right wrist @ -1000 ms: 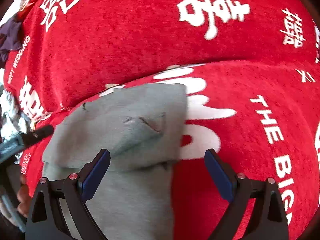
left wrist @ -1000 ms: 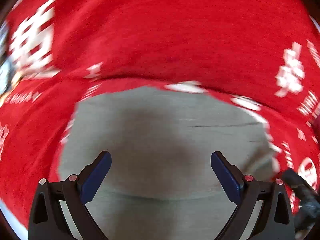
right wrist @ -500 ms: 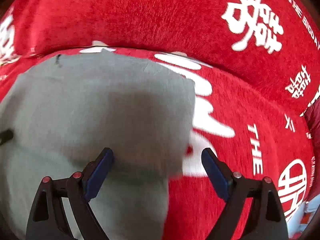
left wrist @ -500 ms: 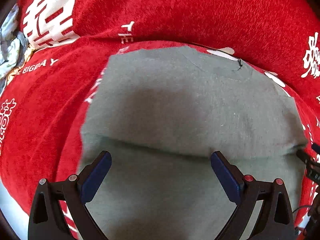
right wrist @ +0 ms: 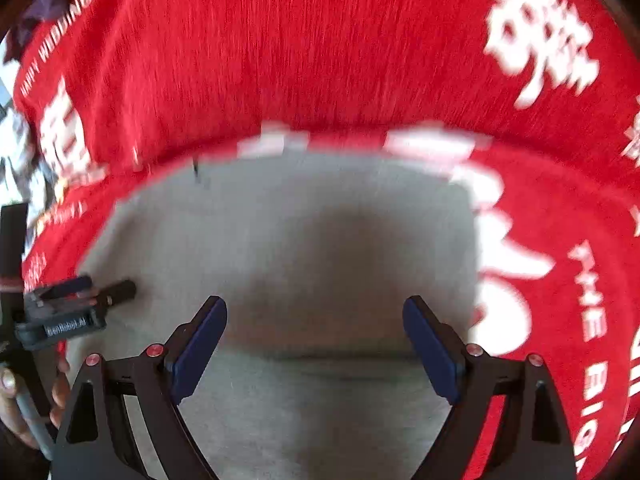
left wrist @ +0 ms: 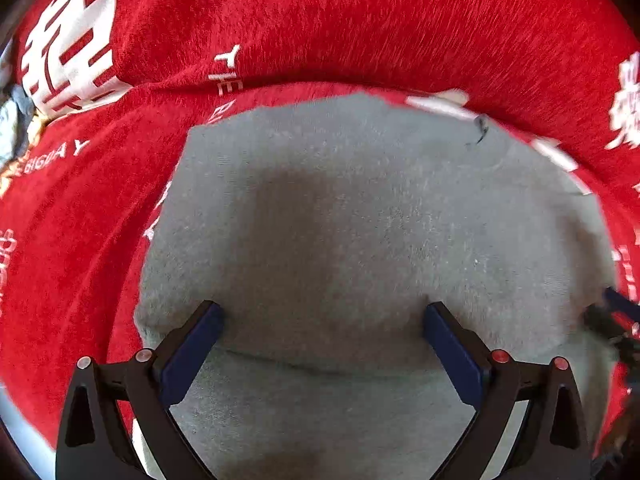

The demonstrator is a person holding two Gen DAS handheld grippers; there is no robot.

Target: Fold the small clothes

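Your left gripper point(left wrist: 322, 326) and right gripper point(right wrist: 314, 320) both stand released, jaws wide, grasping nothing. The folded grey knit garment point(left wrist: 360, 220) lies flat beneath and ahead of both finger pairs, on the red plush white-lettered blanket point(left wrist: 360, 20).

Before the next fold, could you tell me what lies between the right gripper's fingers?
Only the grey garment; the open right gripper has nothing else there, per the right wrist view.
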